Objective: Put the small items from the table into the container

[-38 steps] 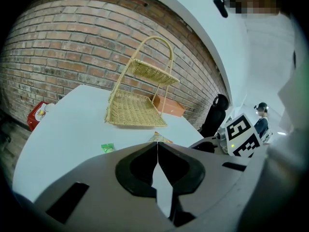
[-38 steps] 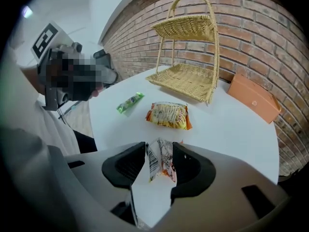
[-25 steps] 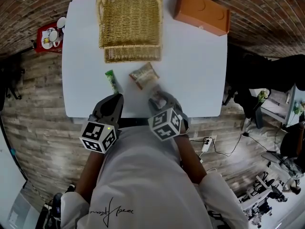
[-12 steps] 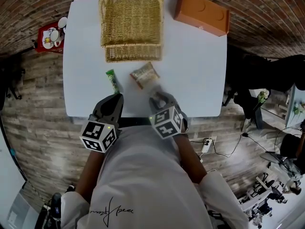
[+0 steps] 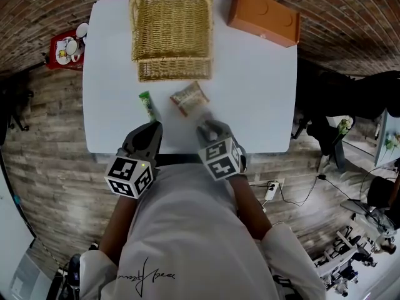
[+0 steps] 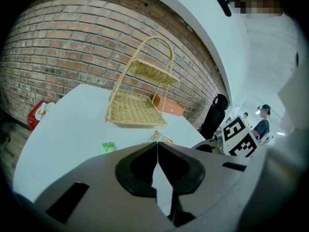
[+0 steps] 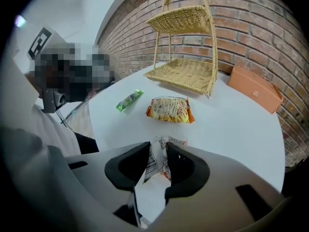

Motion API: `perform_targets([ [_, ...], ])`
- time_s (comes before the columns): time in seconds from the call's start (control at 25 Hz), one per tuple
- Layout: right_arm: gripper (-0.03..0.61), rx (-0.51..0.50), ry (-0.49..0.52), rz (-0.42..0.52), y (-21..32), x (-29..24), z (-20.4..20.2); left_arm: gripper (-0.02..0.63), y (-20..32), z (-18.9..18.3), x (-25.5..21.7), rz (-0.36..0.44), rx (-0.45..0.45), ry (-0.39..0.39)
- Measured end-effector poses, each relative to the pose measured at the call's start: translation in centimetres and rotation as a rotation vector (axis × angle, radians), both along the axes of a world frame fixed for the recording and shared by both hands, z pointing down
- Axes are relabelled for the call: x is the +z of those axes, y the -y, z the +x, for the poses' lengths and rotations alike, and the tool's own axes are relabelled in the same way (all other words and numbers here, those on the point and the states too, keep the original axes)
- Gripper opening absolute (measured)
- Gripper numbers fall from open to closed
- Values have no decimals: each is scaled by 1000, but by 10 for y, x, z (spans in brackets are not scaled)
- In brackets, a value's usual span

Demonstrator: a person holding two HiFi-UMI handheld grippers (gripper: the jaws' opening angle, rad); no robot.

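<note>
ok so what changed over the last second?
The right gripper rolled slightly in place, its marker cube turning with it. Its fingers are closing on the white packet, which stands between them. The left gripper stayed put, fingers together and empty. The green packet, orange snack bag, wicker basket and orange box haven't moved.

On the table (image 5: 262, 92) before you, the basket (image 5: 172, 30) stood at the far edge, the box (image 5: 264, 15) to its right. Nearer lay the snack bag (image 5: 189, 98), the stick packet (image 5: 146, 105) on its left. Nearest, a sachet (image 7: 157, 153) stood between your right gripper's (image 5: 209, 130) closing jaws.
</note>
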State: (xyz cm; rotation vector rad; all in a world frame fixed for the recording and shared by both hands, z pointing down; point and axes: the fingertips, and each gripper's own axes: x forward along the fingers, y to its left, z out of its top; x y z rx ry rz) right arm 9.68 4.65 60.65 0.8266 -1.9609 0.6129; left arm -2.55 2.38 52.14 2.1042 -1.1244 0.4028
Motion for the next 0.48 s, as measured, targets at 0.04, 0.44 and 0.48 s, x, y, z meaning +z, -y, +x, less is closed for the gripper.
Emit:
perform_targets([
  [0.04, 123, 6, 6, -3, 1, 0, 0, 9, 1, 1, 0, 0, 2, 1],
  [0.44, 110, 53, 51, -9, 4, -3, 4, 9, 5, 4, -3, 6, 26, 12],
  [0.48, 110, 59, 58, -10, 4, -3, 4, 9, 5, 4, -1, 1, 30, 18],
])
